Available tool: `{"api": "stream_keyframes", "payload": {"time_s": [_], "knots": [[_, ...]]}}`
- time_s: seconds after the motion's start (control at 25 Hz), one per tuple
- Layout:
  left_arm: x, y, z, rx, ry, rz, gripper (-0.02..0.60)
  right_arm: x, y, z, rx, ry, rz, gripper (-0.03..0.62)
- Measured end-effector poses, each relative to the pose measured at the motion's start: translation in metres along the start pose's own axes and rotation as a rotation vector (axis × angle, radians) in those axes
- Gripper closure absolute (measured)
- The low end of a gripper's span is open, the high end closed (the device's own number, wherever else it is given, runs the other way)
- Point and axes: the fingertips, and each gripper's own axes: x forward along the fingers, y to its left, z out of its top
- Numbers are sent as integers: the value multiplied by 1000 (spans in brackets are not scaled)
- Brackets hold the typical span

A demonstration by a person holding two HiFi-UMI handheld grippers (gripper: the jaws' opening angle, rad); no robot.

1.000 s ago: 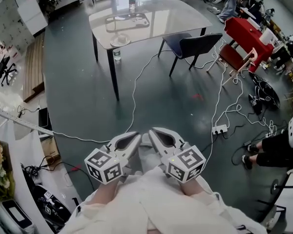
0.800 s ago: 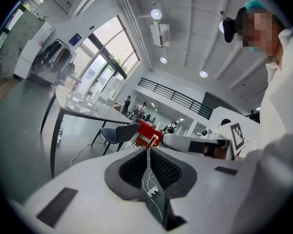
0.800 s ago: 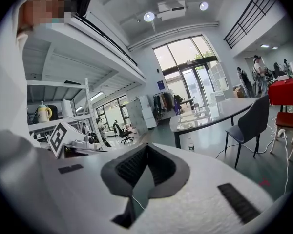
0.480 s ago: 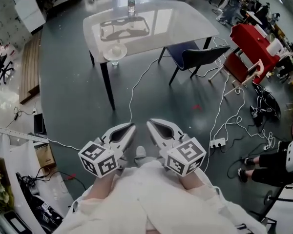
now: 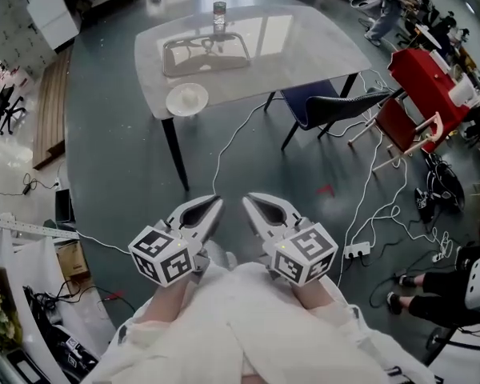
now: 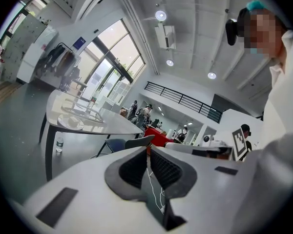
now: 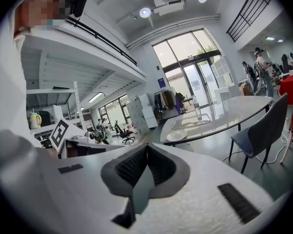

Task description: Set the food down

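Holding white left gripper [image 5: 212, 204] and white right gripper [image 5: 248, 201] low, side by side over grey floor [image 5: 120, 158] — both pairs of jaws pressed together, gripping nothing. Facing glossy grey table [image 5: 304, 46] well ahead, round white plate [image 5: 186, 99] near its front-left corner, clear plastic bottle [image 5: 219, 12] at far edge; food on plate too small to tell.

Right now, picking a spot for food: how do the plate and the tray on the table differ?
The plate is round and white; the tray is rectangular and greyish. The plate sits by the near edge of the table; the tray lies further in, toward the bottle. The tray is larger than the plate. Both lie flat on the table.
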Motion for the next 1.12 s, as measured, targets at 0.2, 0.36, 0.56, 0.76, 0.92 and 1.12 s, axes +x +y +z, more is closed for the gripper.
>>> {"api": "stream_keyframes", "payload": {"time_s": [0.2,0.36,0.56,0.76,0.92,1.12], "knots": [[10,15,-1,-19,15,26,551,14,-14,2,15,-4,10,592],[22,34,5,-20,23,29,551,30,-34,10,40,-18,-4,592],[42,65,28,-12,22,20,551,67,-50,22,46,-22,5,592],[63,99,53,-7,21,17,551,108,-71,31,49,5,5,592],[81,139,79,-5,34,17,551,151,-90,48,55,9,1,592],[104,188,129,23,24,-6,551,208,-113,82,39,-14,-18,592]]}}
